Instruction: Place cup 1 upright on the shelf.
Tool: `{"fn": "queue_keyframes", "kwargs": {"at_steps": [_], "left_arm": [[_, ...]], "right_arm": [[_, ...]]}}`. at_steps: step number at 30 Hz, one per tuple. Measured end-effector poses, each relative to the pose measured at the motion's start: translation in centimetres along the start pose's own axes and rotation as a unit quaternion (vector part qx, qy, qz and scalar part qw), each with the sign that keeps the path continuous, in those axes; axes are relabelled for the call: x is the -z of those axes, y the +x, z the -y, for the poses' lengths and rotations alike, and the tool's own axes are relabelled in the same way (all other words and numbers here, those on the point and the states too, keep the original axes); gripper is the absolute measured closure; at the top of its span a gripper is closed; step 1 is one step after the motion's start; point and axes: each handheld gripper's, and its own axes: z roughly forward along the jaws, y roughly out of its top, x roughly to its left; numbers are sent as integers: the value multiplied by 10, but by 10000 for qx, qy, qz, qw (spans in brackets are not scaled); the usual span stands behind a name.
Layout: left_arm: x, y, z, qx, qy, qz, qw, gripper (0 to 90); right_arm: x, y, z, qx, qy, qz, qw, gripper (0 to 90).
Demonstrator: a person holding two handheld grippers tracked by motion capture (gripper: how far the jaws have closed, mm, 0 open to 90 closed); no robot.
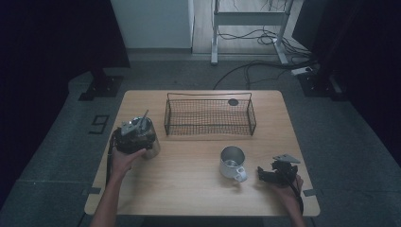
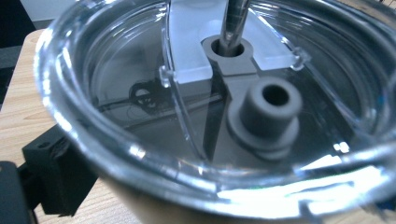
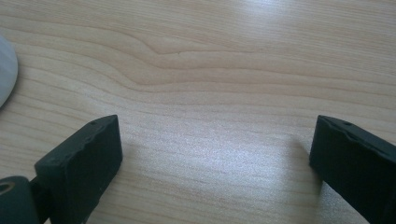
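Observation:
A steel tumbler [image 1: 150,138] with a clear lid [image 2: 140,70] and a metal straw [image 2: 236,18] stands near the table's left edge. My left gripper [image 1: 134,136] is shut around it just under the lid; one black finger [image 2: 53,172] shows at the lower left of the left gripper view. A steel mug [image 1: 232,162] with a white handle stands right of centre. My right gripper [image 3: 215,154] rests low over bare wood, open, with nothing between its fingers. In the high view the right gripper [image 1: 267,174] lies just right of the mug.
A black wire basket [image 1: 209,124] stands at the back middle of the wooden table [image 1: 189,189]. A dark round disc [image 1: 233,101] lies behind it. A pale curved edge [image 3: 5,70] shows at the far left of the right gripper view. Cables lie on the floor beyond.

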Motion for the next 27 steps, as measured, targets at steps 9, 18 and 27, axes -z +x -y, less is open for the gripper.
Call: {"fn": "queue_keyframes", "kwargs": {"at_steps": [9, 18, 27], "left_arm": [[-9, 2, -1, 4, 63, 59, 10000, 19], [-12, 3, 0, 16, 49, 82, 10000, 26], [-12, 3, 0, -49, 24, 64, 10000, 37]], "right_arm": [[0, 0, 0, -9, 4, -1, 10000, 23], [0, 0, 0, -10, 5, 0, 10000, 23], [0, 0, 0, -1, 0, 0, 10000, 23]]}}
